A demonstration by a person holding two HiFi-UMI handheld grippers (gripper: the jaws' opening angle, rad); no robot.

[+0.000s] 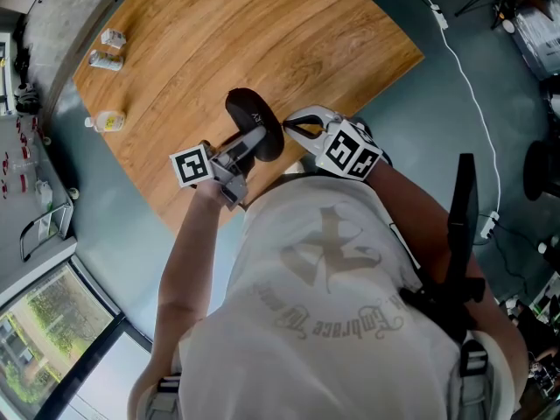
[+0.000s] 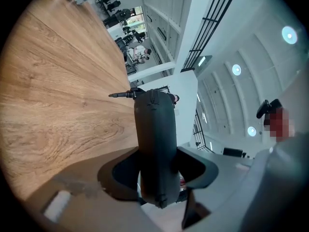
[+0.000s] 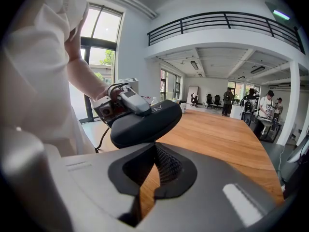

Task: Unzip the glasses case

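**A:** Start at the left gripper (image 2: 157, 170). Its jaws are clamped on the near end of the black oval hard-shell glasses case (image 2: 154, 129), so that's a firm hold.

**B:** And the case runs straight out from those jaws, long axis in line with them. It's lifted off the round wooden table (image 1: 262, 33), close to the near edge by the person's body.

**A:** The right gripper (image 3: 153, 151) has its tips pinched together with only a sliver of wood showing behind them. There's nothing in there, it's empty.

**B:** Look where the case sits from it, though: just ahead of those tips and a little above, lying broadside across their line. In the head view the tips are right beside the case's rim.

**A:** So the right hand is the free one and the nearer one. I'd say the zip is its job while the left steadies the case.

**B:** Agreed, but where's the pull? There's a small dark tab at the far end in the left gripper view. I can't tell whether that's it.

**A:** The case looks fully closed to me, so the unzipping hasn't begun.
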